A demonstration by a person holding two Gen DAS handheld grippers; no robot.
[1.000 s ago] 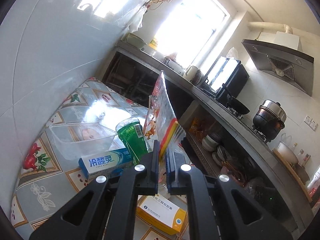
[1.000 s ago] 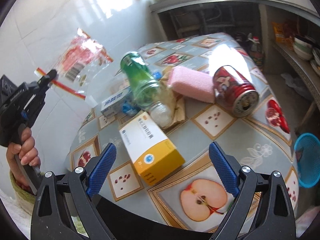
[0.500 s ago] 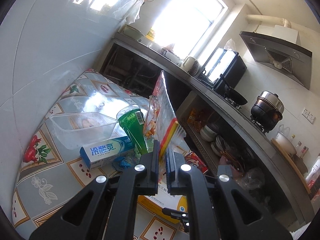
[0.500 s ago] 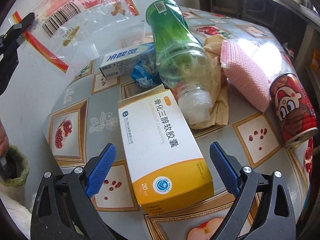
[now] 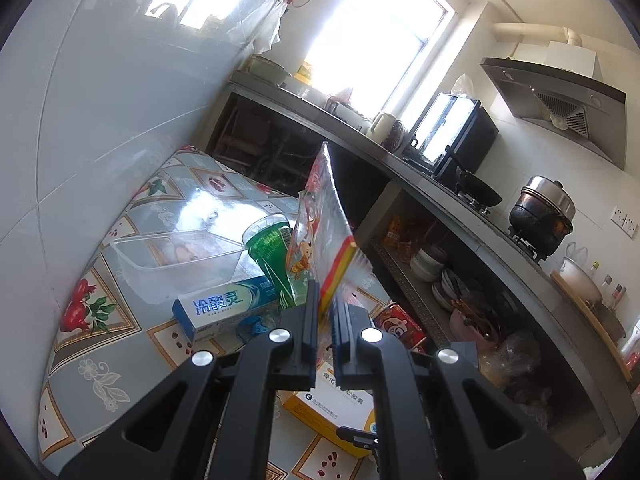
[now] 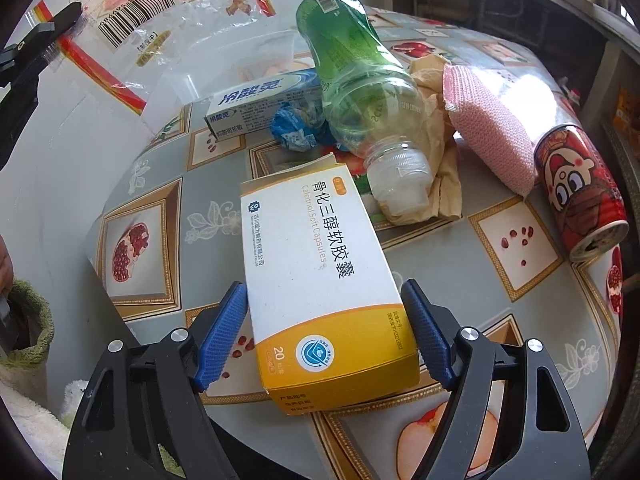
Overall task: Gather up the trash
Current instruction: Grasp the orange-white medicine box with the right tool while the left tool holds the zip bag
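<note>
My left gripper (image 5: 326,312) is shut on a clear plastic wrapper (image 5: 320,224) with red and yellow print and holds it up above the table; the wrapper also shows in the right wrist view (image 6: 132,16). My right gripper (image 6: 324,336) is open, its blue pads on either side of a white and yellow medicine box (image 6: 320,276) that lies on the table. The pads stand close to the box sides. Behind the box lie a green plastic bottle (image 6: 360,80), a toothpaste box (image 6: 260,100), a blue crumpled wrapper (image 6: 296,128), brown paper (image 6: 440,184) and a red can (image 6: 576,196).
A pink sponge (image 6: 488,132) lies beside the can. A clear plastic tub (image 5: 176,260) stands at the back of the patterned tablecloth (image 6: 160,240), near the tiled wall (image 5: 100,100). A kitchen counter with a stove and pots (image 5: 540,216) runs along the right.
My right gripper has moved down and forward so the medicine box now sits between its narrowed pads. My left gripper still holds the wrapper, slightly shifted.
</note>
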